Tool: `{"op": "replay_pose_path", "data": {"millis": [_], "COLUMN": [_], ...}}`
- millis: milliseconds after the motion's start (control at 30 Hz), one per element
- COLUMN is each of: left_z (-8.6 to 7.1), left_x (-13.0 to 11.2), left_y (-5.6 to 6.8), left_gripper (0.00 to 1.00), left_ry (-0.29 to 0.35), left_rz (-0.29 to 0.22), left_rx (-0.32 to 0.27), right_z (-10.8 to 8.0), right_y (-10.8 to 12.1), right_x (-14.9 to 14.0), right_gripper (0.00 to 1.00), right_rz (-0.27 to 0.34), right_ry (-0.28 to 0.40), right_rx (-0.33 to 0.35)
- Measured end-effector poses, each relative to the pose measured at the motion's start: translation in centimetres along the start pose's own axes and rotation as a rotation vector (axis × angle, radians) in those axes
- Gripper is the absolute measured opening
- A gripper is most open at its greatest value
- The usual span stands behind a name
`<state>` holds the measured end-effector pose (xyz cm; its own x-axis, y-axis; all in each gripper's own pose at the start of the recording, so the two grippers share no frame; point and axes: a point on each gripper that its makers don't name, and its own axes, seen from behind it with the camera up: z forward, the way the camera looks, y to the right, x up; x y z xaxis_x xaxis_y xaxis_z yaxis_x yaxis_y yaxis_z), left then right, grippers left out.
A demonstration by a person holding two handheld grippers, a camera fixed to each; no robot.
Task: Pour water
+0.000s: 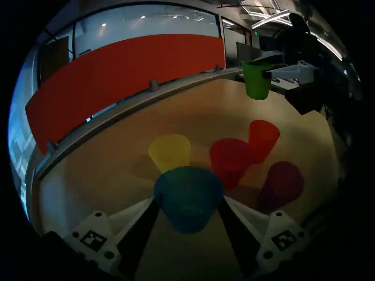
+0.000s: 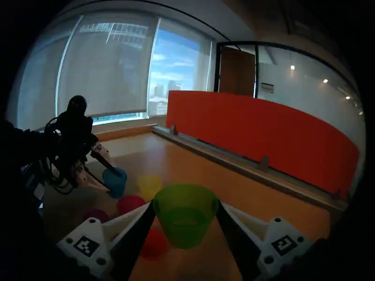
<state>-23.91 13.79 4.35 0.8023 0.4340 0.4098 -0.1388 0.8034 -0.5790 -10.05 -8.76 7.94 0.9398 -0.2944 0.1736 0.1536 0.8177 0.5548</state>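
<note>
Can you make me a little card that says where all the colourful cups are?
Left gripper: shut on blue cup
Right gripper: shut on green cup
Held cups: both upright
Standing on table: yellow cup, red cup, orange-red cup, purple cup
Behind table: orange panel

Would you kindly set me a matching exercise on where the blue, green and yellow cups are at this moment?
Things:
1. blue cup
2. green cup
3. yellow cup

Places:
a. standing on the table
b. clamped between the fingers of the left gripper
c. clamped between the fingers of the right gripper

Pairs: 1-b; 2-c; 3-a.
</note>
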Motion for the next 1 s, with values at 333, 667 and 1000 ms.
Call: {"op": "replay_pose_path", "data": {"millis": [333,667,1000], "left_z": [0.7,1.1,0.7], "left_x": [-1.0,-2.1,-2.6], "left_y": [0.4,0.9,0.8], "left_gripper": [0.85,0.85,0.85], "left_ry": [-0.018,-0.021,-0.015], "left_rz": [-0.014,-0.023,-0.035], "left_rx": [-0.014,-0.024,-0.021], "right_z": [-0.2,-0.4,-0.8], "right_y": [0.1,-0.1,-0.4], "right_x": [-2.5,-4.3,-6.2], "right_gripper": [0.92,0.92,0.92], "right_rz": [0.014,0.033,0.053], "right_ry": [-0.050,-0.080,-0.116], "right_rx": [-0.008,-0.010,-0.017]}}
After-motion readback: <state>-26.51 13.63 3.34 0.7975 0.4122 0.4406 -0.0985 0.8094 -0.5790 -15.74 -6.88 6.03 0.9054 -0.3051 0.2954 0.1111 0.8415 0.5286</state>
